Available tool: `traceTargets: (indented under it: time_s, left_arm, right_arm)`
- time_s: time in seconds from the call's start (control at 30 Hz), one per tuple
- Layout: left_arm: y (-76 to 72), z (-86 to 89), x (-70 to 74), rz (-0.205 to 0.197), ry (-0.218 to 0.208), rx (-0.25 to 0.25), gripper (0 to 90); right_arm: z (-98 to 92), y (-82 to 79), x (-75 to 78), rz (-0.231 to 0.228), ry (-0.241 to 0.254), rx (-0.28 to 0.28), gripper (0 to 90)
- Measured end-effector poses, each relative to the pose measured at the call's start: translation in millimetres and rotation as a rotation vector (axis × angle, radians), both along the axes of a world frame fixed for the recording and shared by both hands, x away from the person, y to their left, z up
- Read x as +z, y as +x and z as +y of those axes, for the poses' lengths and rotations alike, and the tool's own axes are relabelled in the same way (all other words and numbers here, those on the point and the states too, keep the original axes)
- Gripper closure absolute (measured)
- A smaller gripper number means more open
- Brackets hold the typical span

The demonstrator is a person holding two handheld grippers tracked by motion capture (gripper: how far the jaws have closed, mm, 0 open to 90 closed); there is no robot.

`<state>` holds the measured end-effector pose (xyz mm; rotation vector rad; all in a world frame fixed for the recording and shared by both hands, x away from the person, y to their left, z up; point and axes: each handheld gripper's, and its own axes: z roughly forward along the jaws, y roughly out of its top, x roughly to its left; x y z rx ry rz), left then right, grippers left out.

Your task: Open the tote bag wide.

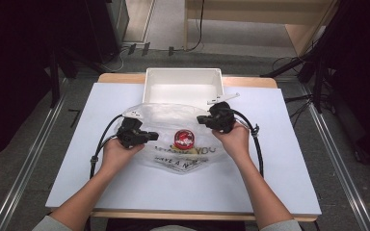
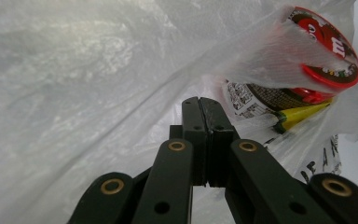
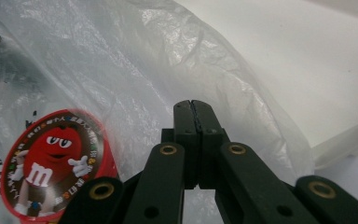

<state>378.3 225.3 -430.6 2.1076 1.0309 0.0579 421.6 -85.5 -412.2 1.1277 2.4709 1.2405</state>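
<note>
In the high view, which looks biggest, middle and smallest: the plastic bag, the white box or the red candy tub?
1. Plastic bag, biggest.
2. White box, a bit smaller, though it sits farther from the camera.
3. Red candy tub, by far the smallest.

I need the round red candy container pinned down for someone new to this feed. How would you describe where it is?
Start at the white tray at the far edge of the table; just in front of it lies a clear plastic bag with black lettering. The round red container sits inside that bag, midway between the left gripper and the right gripper. Its lid shows a red cartoon candy character, the only red thing there.
</note>
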Motion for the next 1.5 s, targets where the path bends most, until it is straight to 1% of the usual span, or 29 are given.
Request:
traceTargets:
  time_s: [0.03,0.07,0.17,0.43,0.53,0.57,0.67,0.83,0.87,1.03,1.07,1.13,1.27,1.37,1.4,1.5]
  left_arm:
    - [-0.1,-0.3,-0.5,0.000,0.007,0.002,90.0]
    - [-0.4,-0.4,-1.1,-0.005,0.006,0.002,90.0]
    - [-0.8,-0.9,-3.8,-0.008,0.011,-0.003,90.0]
    - [-1.3,0.1,-9.5,-0.004,0.022,-0.001,90.0]
    - [-1.9,-0.1,-12.5,0.000,0.033,-0.002,90.0]
    - [-1.9,-0.1,-12.5,0.000,0.033,-0.002,90.0]
    - [-2.3,-0.6,-13.6,0.000,0.035,-0.004,90.0]
    - [-2.8,-1.1,-16.5,0.005,0.042,-0.005,90.0]
    - [-2.7,-1.0,-17.9,0.004,0.044,-0.008,90.0]
    - [-3.5,-1.5,-19.6,0.008,0.058,-0.013,90.0]
    - [-3.9,-1.7,-20.8,0.011,0.069,-0.019,90.0]
    - [-4.8,-1.9,-22.2,0.013,0.073,-0.021,90.0]
    - [-6.6,-1.6,-24.5,0.013,0.073,-0.020,90.0]
    - [-8.3,0.1,-26.1,0.018,0.083,-0.025,90.0]
    - [-10.0,1.0,-27.5,0.023,0.088,-0.032,90.0]
    - [-12.4,1.4,-28.1,0.025,0.096,-0.039,90.0]
  right_arm:
    - [0.2,0.6,-2.3,-0.003,0.002,-0.001,90.0]
    - [0.4,0.8,-4.1,0.006,-0.003,-0.001,90.0]
    - [0.9,2.7,-10.3,0.012,-0.017,-0.005,90.0]
    - [1.8,5.6,-21.7,0.021,-0.026,-0.014,90.0]
    - [-0.6,5.8,-30.0,0.022,-0.023,-0.030,90.0]
    - [-0.6,5.8,-30.0,0.022,-0.023,-0.030,90.0]
    - [-4.0,6.3,-36.5,0.035,-0.025,-0.051,90.0]
    - [-4.3,7.8,-39.5,0.029,-0.036,-0.052,90.0]
    - [-3.9,8.2,-41.2,0.022,-0.045,-0.051,90.0]
    - [-3.3,8.3,-46.3,0.034,-0.058,-0.060,90.0]
    - [-2.9,7.8,-48.6,0.035,-0.056,-0.062,90.0]
    - [-3.4,7.2,-51.1,0.029,-0.062,-0.064,90.0]
    - [-4.9,6.6,-55.4,0.034,-0.075,-0.074,90.0]
    - [-6.6,6.6,-57.3,0.034,-0.077,-0.079,90.0]
    - [-8.7,6.3,-59.1,0.043,-0.083,-0.092,90.0]
    - [-10.6,6.6,-60.3,0.046,-0.089,-0.099,90.0]
